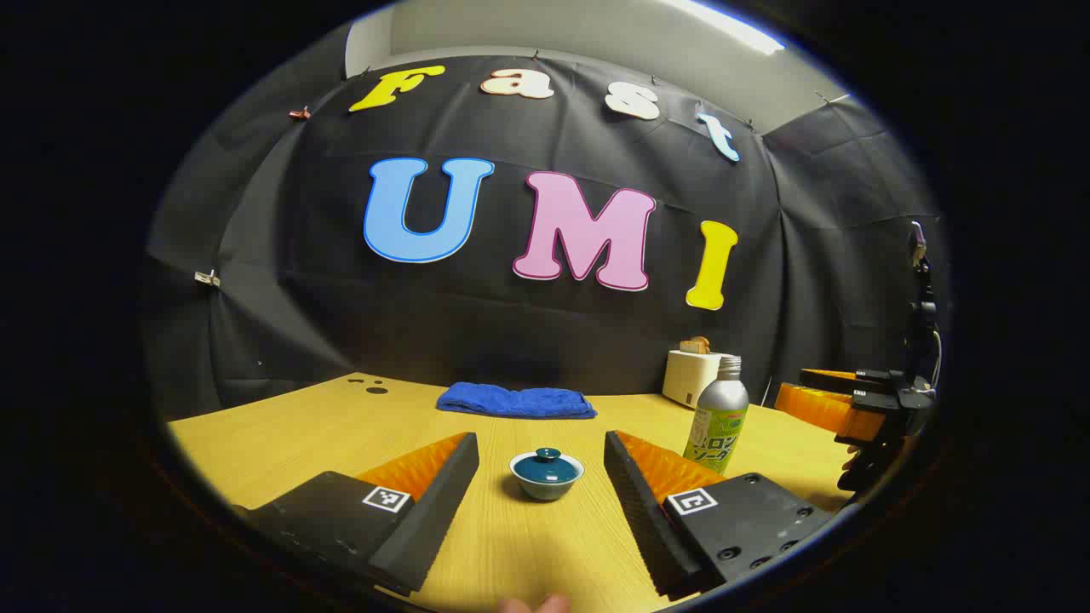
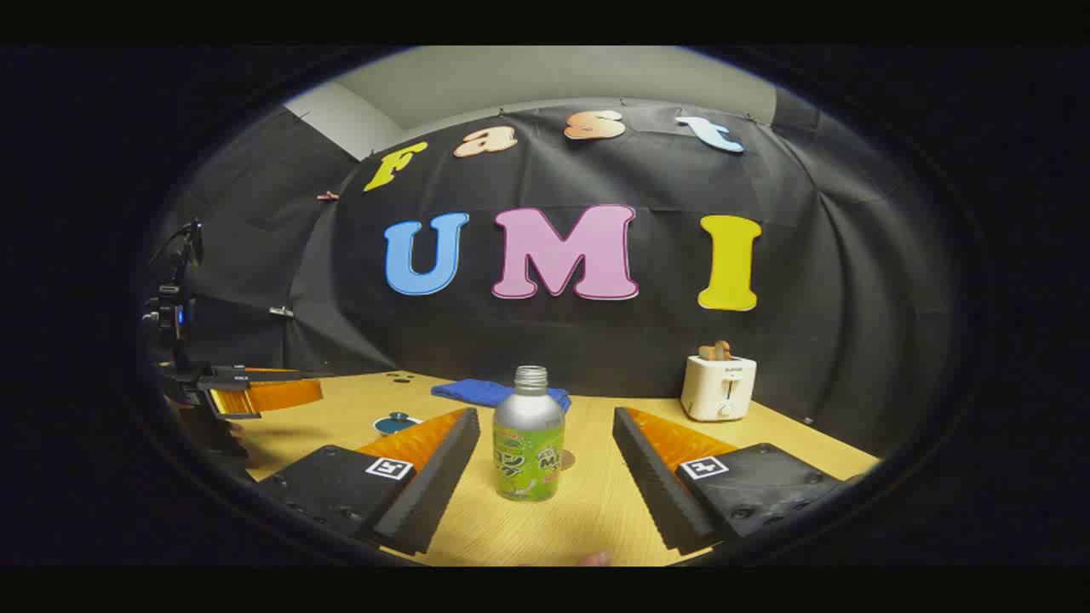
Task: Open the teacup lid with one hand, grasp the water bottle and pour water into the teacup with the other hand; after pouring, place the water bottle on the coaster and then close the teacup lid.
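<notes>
Left gripper view: left gripper hangs low over the worktop, fingers wide apart with the teacup lined up in the gap ahead, nothing gripped. Lid sits on the cup, knob up, so the lid-off step isn't done yet; this hand looks set for it. Water bottle stands upright just right of the cup, toward the worktop's right edge. Blue towel folded along the back edge, toaster at the back right corner, both clear of the work.

Right gripper view: right gripper also spread, bottle centred between the fingers but apart from both, likely staged for a side grasp. Bottle mouth looks capless, threads showing. A small round patch just behind the bottle may be the coaster, mostly hidden, can't be sure. Teacup sits left, near the other gripper's fingers
</notes>
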